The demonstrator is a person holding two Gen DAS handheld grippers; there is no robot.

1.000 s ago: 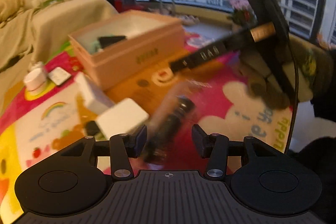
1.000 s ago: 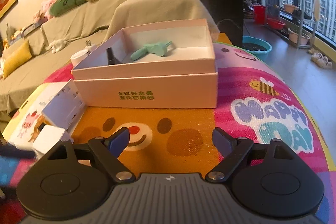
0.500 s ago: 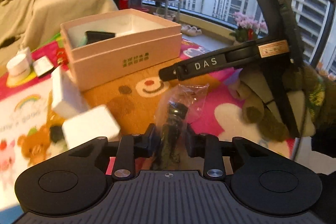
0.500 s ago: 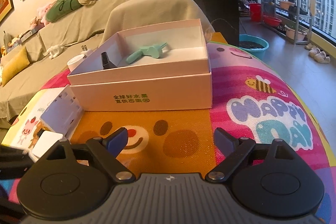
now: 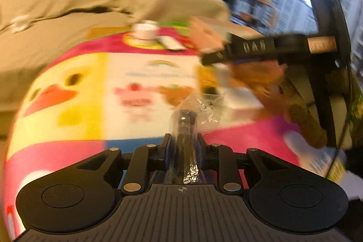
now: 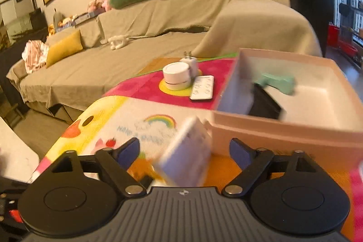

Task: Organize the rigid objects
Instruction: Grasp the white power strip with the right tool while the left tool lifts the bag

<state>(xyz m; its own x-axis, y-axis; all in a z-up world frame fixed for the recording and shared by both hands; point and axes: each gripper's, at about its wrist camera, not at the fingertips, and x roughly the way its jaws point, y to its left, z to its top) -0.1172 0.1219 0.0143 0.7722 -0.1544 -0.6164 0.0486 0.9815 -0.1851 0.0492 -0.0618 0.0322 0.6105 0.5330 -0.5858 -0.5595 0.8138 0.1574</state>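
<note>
Two claws are seen. The left claw (image 5: 183, 149) is pinched on a dark cylindrical part in a clear plastic bag (image 5: 188, 128), held above the cartoon-print mat (image 5: 90, 83). The right claw (image 6: 185, 151) is spread wide around a tilted white block (image 6: 183, 162), no contact discernible through blur. At 2 o'clock, a pink box (image 6: 283, 133) is seen holding a mint-green tool (image 6: 276, 82).

Dark cylindrical part in clear plastic bag (image 5: 186, 126) (crinkled), pinched upright in left claw (image 5: 183, 149)
</note>
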